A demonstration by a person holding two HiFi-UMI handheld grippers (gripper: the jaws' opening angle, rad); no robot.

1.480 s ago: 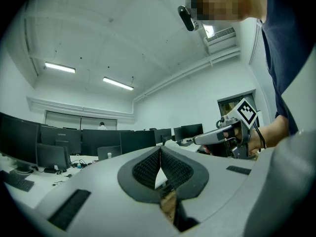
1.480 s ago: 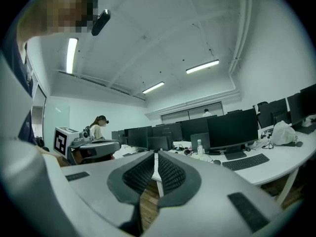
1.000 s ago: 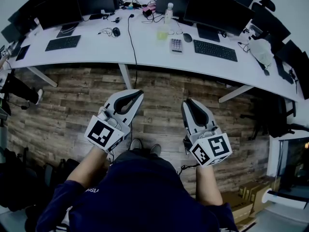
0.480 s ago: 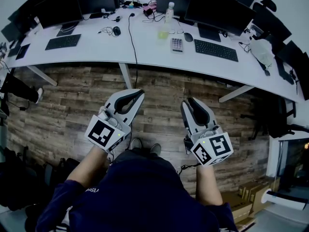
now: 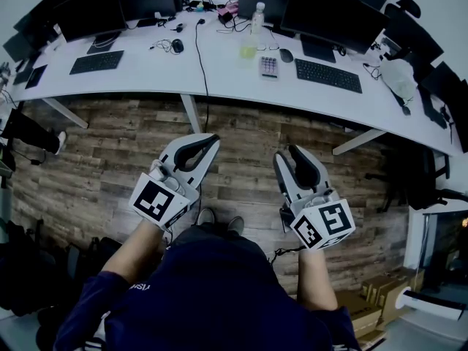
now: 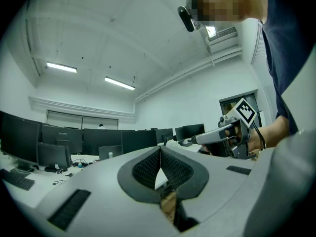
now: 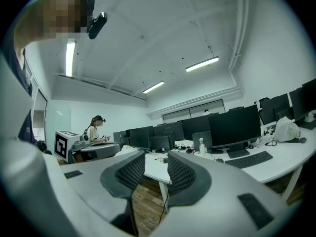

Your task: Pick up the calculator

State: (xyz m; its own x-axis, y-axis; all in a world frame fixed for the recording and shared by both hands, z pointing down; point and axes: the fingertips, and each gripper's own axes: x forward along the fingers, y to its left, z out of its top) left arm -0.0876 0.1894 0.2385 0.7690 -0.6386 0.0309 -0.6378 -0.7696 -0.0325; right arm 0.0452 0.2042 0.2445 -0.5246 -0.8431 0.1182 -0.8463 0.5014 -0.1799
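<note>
The calculator [image 5: 268, 66] is small and grey with rows of keys. It lies on the long white desk [image 5: 219, 79], far ahead of both grippers, between a yellow-green cup [image 5: 246, 50] and a black keyboard [image 5: 327, 75]. My left gripper [image 5: 211, 139] [image 6: 159, 152] hangs over the wooden floor, shut, its pads meeting with nothing between them. My right gripper [image 5: 285, 154] [image 7: 156, 161] is level beside it. Its jaws have just been opening and stand apart, with nothing between them. Both grippers point towards the desk.
On the desk stand several monitors [image 5: 329, 9], a second keyboard [image 5: 96, 63], a bottle [image 5: 256, 17], a mouse [image 5: 284, 56] and a white bag [image 5: 397, 75]. A black cable [image 5: 201, 72] hangs off its front edge. Desk legs [image 5: 191, 114] stand below. Another person [image 7: 95, 130] sits far left.
The right gripper's jaws have spread apart. Neither hand has shifted, and the left gripper stays closed.
</note>
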